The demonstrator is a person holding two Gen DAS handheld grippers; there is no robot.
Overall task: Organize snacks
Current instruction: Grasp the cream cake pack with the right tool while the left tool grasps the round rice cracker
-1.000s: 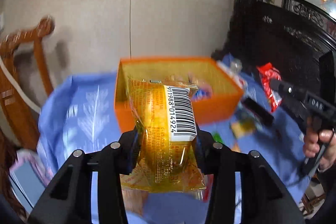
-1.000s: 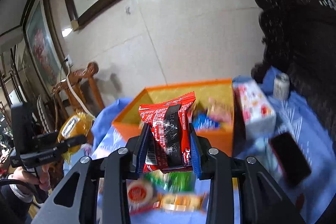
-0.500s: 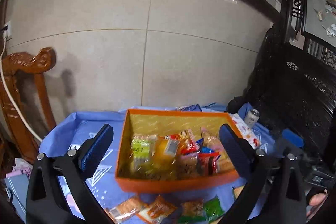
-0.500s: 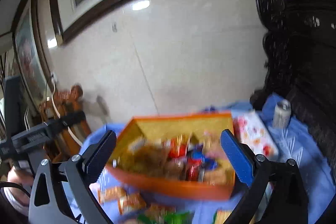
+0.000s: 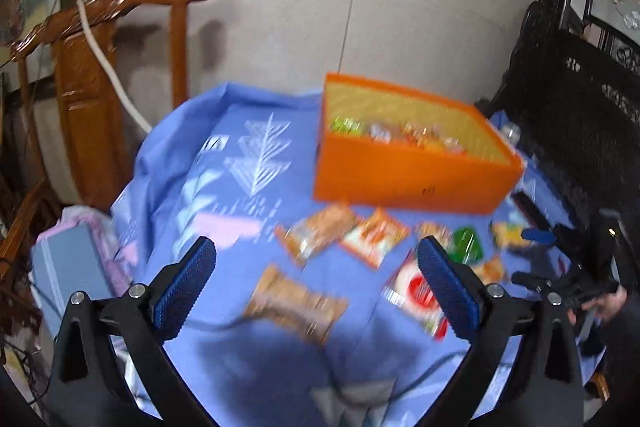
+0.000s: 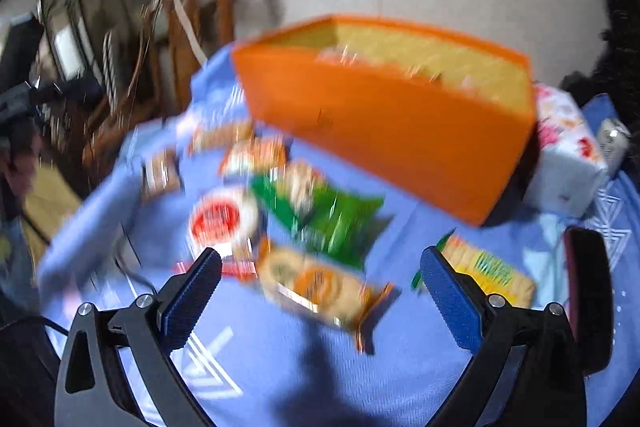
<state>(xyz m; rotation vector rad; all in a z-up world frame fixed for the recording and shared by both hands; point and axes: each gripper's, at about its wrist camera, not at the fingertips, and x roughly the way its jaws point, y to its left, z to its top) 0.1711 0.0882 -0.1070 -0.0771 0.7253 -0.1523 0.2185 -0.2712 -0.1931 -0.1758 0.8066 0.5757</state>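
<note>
Left wrist view: left gripper (image 5: 316, 283) spread wide and empty above a brown packet (image 5: 296, 303) on the blue cloth (image 5: 224, 163); the orange box (image 5: 408, 175), already part-filled, stands beyond. Right wrist view: right gripper (image 6: 320, 291) likewise released, with an orange-and-white packet (image 6: 320, 287) lying between its fingers but untouched. Good practice would be to lower each gripper squarely over one packet and close across its narrow width, clear of neighbours. Motion blur makes every label unreadable; the box's contents are largely hidden behind its wall.

No legible text or labels on the blurred snack packets (image 5: 376, 237) or orange box (image 5: 408, 175).
</note>
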